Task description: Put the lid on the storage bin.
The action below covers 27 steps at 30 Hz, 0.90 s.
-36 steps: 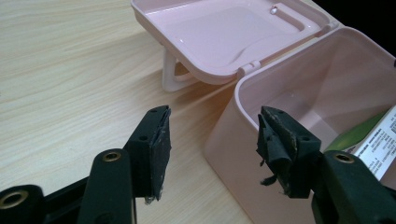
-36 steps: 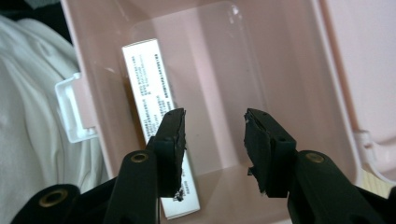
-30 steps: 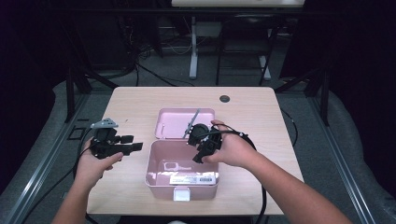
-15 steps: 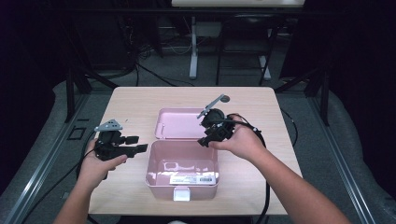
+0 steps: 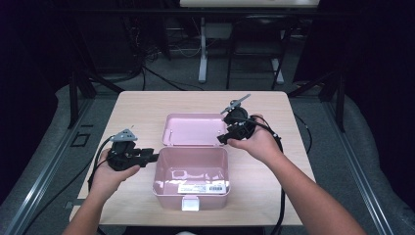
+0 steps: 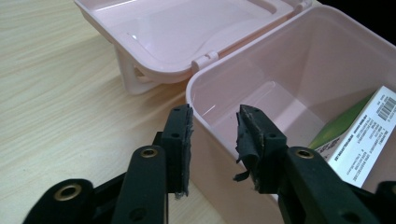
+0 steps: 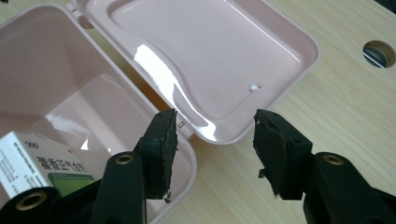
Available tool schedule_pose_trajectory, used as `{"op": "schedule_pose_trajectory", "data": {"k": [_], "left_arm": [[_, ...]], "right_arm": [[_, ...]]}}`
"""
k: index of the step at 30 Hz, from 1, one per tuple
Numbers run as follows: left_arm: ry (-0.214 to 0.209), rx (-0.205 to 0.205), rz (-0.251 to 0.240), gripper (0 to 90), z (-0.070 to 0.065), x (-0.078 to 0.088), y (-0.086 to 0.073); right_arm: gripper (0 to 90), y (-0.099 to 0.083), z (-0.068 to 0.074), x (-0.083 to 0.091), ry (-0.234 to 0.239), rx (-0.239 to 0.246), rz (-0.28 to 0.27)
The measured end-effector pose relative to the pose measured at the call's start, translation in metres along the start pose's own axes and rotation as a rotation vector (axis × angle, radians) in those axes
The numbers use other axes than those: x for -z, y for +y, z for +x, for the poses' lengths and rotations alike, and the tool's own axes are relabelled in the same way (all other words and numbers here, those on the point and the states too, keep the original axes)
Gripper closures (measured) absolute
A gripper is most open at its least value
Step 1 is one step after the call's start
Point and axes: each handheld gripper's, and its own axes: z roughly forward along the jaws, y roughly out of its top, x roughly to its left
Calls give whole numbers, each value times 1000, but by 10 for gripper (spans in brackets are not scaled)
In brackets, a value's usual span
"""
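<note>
A pink plastic box (image 5: 169, 198) stands open at the table's middle, its lid (image 5: 193, 129) lying flat behind it. A white and green carton (image 5: 203, 187) lies inside. My left gripper (image 5: 152, 157) is at the box's left wall. Its jaws have just been closing and straddle the rim (image 6: 196, 93) near the hinge corner, one outside, one inside, with a gap left at the inner pad. My right gripper (image 5: 222, 138) hovers over the lid's right front corner (image 7: 210, 135). Its jaws have just been opening and stand open with nothing gripped. The carton (image 7: 32, 158) shows at that view's lower left.
The light wooden table (image 5: 137, 112) has bare room left, right and behind the box. A round cable hole (image 7: 379, 52) sits in the tabletop beyond the lid. Cables trail from both grippers. Dark floor and stands surround the table.
My right gripper has moved right and away from above the hinge to the lid's right side. The left gripper's jaws have narrowed around the box's left wall.
</note>
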Motion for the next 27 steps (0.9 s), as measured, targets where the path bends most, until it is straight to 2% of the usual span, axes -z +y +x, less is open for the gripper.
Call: {"op": "schedule_pose_trajectory", "data": {"k": [4,9,11,15,18,21,26,27], "left_arm": [[-4,-3,10,686,-2,-2,0],[13,-14,11,724,-3,-4,-1],[4,-17,18,756,-4,-4,0],[2,-30,23,786,-6,-6,-1],[1,-33,26,787,-6,-6,-1],[0,-24,20,790,-6,-6,-1],[-1,-24,20,791,-5,-6,-1],[-1,-23,20,792,-5,-6,-1]], "right_arm": [[491,-2,-6,-4,-15,-17,0],[559,-2,-9,-9,-7,-44,-5],[576,-3,-10,-12,1,-61,-2],[579,-1,-10,-15,-12,-51,-10],[588,0,-11,-16,-9,-54,-12],[595,2,-15,-21,-14,-81,-12],[596,4,-20,-27,-36,-91,-7],[596,5,-22,-29,-38,-105,-11]]}}
